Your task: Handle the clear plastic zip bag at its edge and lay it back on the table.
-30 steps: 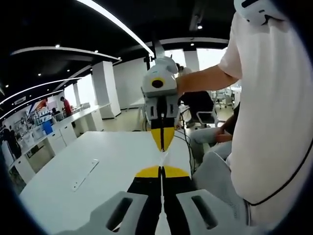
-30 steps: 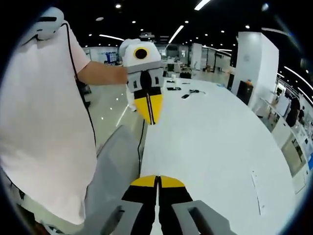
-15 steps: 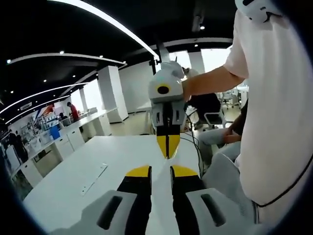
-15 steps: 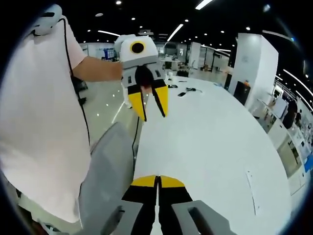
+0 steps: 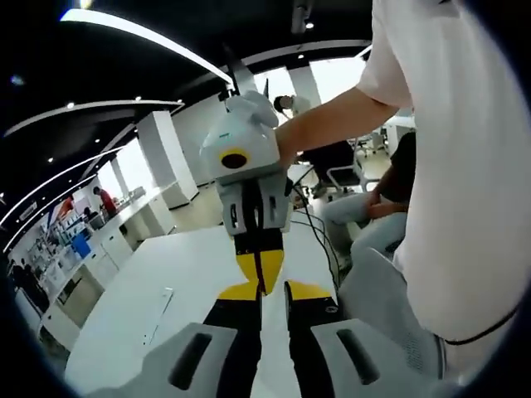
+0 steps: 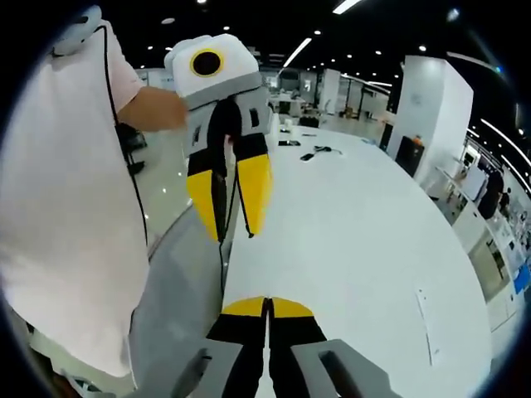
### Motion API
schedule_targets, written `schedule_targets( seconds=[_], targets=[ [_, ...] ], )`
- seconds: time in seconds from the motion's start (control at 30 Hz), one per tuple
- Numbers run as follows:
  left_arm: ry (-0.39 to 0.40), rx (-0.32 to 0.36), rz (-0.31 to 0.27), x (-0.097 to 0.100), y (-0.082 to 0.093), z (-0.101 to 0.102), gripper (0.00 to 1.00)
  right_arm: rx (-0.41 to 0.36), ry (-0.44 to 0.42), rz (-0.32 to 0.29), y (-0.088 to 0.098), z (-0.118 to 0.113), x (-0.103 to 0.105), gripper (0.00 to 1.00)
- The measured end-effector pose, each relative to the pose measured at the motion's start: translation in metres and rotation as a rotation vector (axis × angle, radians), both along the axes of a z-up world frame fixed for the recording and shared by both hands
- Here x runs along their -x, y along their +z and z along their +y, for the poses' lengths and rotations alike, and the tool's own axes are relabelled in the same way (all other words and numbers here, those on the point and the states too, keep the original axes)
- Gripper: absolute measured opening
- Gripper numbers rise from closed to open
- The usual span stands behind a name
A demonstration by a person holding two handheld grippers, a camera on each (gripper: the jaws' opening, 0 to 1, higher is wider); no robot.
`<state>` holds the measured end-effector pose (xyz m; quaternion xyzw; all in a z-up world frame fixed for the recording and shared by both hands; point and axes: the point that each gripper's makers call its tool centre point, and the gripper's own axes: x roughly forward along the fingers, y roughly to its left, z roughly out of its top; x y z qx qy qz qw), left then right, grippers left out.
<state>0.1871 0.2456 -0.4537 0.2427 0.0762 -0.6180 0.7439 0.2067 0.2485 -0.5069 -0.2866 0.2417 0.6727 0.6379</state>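
Above the white table [image 6: 357, 240], the left gripper [image 5: 271, 292] stands with jaws parted and empty; the right gripper [image 6: 267, 303] is pressed closed, and whether it pinches the clear zip bag cannot be told

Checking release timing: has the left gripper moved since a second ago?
Yes. In the right gripper view the left gripper came nearer and lower against the fixed white pillar, jaws now apart.

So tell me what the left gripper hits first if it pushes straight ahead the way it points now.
Most likely the right gripper. In the left gripper view its shut yellow tips hang just past the left gripper's own parted jaws, on their line. Depth is hard to judge; if it misses, the white table lies beyond.
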Motion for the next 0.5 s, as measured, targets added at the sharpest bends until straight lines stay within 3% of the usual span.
schedule_targets(
  seconds=[0.17, 0.5],
  targets=[
    [-0.019, -0.068, -0.013, -0.001, -0.011, -0.007, 0.08, -0.002, 0.001, -0.004, 0.001, 0.003, 0.001, 0.00],
    [-0.011, -0.200, -0.039, -0.009, -0.037, 0.000, 0.04, -0.007, 0.007, -0.002, 0.003, 0.007, 0.004, 0.00]
  ],
)
